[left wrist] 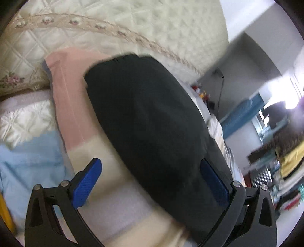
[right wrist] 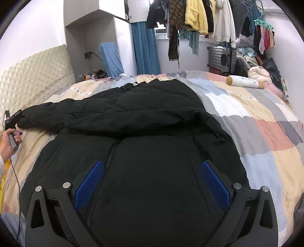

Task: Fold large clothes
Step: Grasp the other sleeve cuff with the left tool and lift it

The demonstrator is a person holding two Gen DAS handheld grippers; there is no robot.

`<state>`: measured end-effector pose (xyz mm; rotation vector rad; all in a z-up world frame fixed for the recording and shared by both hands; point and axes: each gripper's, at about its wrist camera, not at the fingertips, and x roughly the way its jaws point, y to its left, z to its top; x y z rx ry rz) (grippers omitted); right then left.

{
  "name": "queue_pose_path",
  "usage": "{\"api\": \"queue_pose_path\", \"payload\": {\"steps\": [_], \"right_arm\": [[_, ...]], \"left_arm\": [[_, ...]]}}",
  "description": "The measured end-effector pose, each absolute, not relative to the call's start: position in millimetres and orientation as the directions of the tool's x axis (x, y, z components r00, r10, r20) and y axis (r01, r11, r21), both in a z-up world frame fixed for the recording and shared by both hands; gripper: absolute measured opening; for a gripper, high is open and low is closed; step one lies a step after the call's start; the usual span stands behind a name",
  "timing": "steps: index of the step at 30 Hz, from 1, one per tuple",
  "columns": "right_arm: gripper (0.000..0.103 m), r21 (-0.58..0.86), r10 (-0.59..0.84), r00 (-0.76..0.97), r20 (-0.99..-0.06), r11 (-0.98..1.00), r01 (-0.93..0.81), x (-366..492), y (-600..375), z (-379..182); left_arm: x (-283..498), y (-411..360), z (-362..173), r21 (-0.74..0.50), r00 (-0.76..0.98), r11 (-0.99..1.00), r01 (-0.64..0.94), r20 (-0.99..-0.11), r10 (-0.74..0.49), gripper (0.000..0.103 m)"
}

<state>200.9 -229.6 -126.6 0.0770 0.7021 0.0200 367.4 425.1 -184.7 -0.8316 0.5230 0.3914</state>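
A large black padded jacket (right wrist: pixel 144 121) lies spread on the bed, zipper side up, one sleeve stretched out to the left. My right gripper (right wrist: pixel 152 171) is open just above the jacket's lower body, a blue pad on each side of the zipper area. My left gripper (left wrist: pixel 150 169) is open over the end of the black sleeve (left wrist: pixel 148 117), its jaws wide, nothing between them gripped. In the right wrist view the left gripper (right wrist: pixel 11 121) shows at the sleeve cuff, held by a hand.
The bed carries a patchwork quilt (right wrist: pixel 256 121) in pink, grey, blue and cream. A quilted cream headboard (right wrist: pixel 32 76) stands at left. A cylindrical bolster (right wrist: pixel 245 81) lies at far right. Clothes hang on a rail (right wrist: pixel 209 17); a suitcase (right wrist: pixel 222 58) stands behind the bed.
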Motion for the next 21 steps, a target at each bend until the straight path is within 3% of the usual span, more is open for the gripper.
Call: {"api": "queue_pose_path", "payload": {"steps": [4, 7, 10, 14, 17, 21], "right_arm": [[0.103, 0.070, 0.036, 0.749, -0.662, 0.997, 0.015, 215, -227, -134], [0.103, 0.058, 0.017, 0.738, -0.675, 0.998, 0.030, 224, -224, -139], [0.103, 0.075, 0.023, 0.724, -0.689, 0.996, 0.039, 230, -223, -141], [0.103, 0.046, 0.001, 0.724, -0.690, 0.998, 0.043, 229, -220, -142], [0.103, 0.052, 0.005, 0.724, -0.690, 0.998, 0.043, 228, -220, -141], [0.103, 0.044, 0.003, 0.736, -0.677, 0.998, 0.036, 222, -218, -135]], "left_arm": [[374, 451, -185, -0.620, 0.825, 0.592, -0.515, -0.547, 0.145, 0.100], [384, 462, -193, -0.649, 0.818, 0.556, -0.519, -0.567, 0.102, 0.087], [394, 461, -190, -0.595, 0.780, 0.575, -0.562, -0.612, 0.130, 0.078], [405, 446, -175, -0.530, 0.770, 0.648, -0.548, -0.622, 0.143, 0.036], [407, 441, -163, -0.502, 0.761, 0.672, -0.544, -0.632, 0.145, 0.015], [401, 433, -136, -0.463, 0.757, 0.698, -0.546, -0.630, 0.174, 0.007]]}}
